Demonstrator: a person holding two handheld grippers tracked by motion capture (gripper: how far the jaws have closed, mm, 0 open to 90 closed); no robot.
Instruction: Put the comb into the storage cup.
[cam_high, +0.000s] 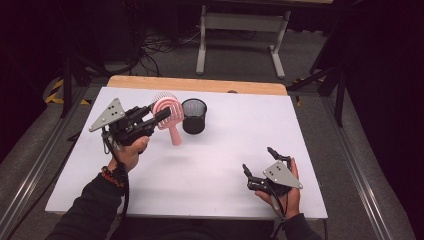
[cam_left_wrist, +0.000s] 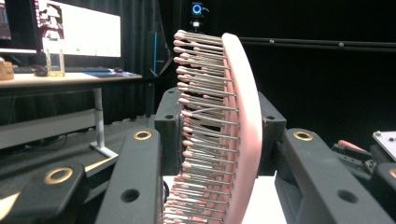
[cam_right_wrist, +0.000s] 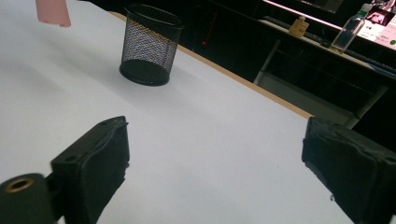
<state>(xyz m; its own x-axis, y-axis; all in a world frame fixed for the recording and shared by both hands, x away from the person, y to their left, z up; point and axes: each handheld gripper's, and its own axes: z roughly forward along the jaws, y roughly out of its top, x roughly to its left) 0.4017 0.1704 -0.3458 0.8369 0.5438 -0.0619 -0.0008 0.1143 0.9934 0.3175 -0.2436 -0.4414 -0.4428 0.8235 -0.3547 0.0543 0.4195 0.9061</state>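
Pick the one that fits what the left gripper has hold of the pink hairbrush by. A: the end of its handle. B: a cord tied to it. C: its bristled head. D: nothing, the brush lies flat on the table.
C: in the left gripper view the left gripper has its jaws closed on the bristled head of the pink hairbrush, and in the high view the handle hangs free below.

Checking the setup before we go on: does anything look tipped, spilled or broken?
Nothing stands out. The mesh cup stands upright on the table, and the pink hairbrush is intact, clamped in the left gripper beside the cup.
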